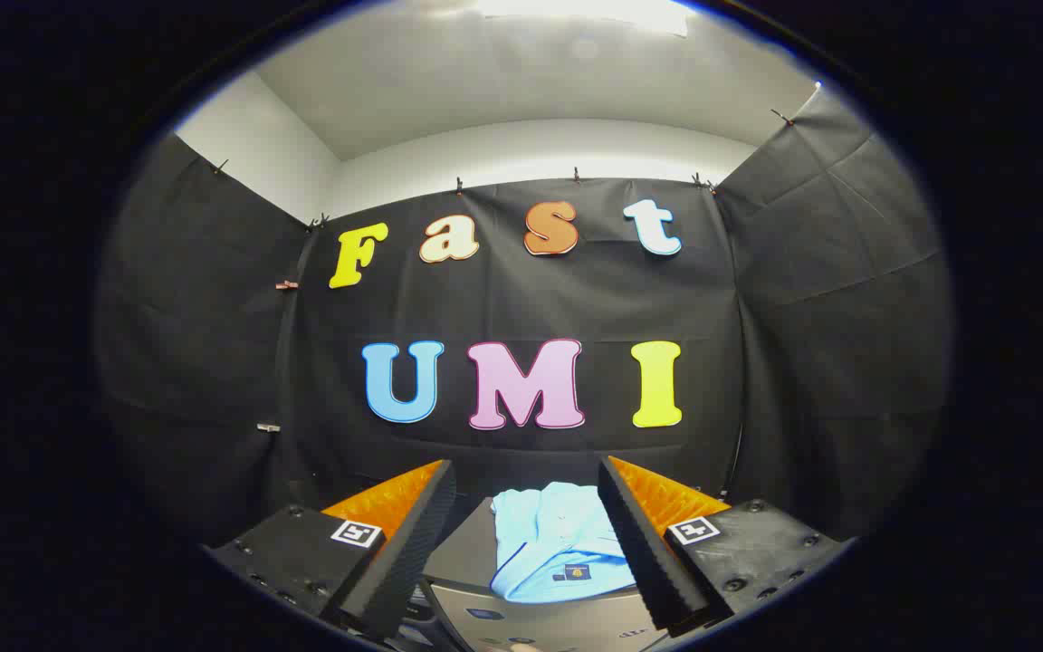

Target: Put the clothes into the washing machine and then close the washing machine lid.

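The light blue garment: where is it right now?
In the gripper view the folded light blue garment lies on the grey washing machine, framed between the open gripper fingers and untouched by them, in front of the booth's black cloth wall.

The right finger of the tool hid the shirt's right edge. The washing machine was cut off below. The shirt's label was too small to read.
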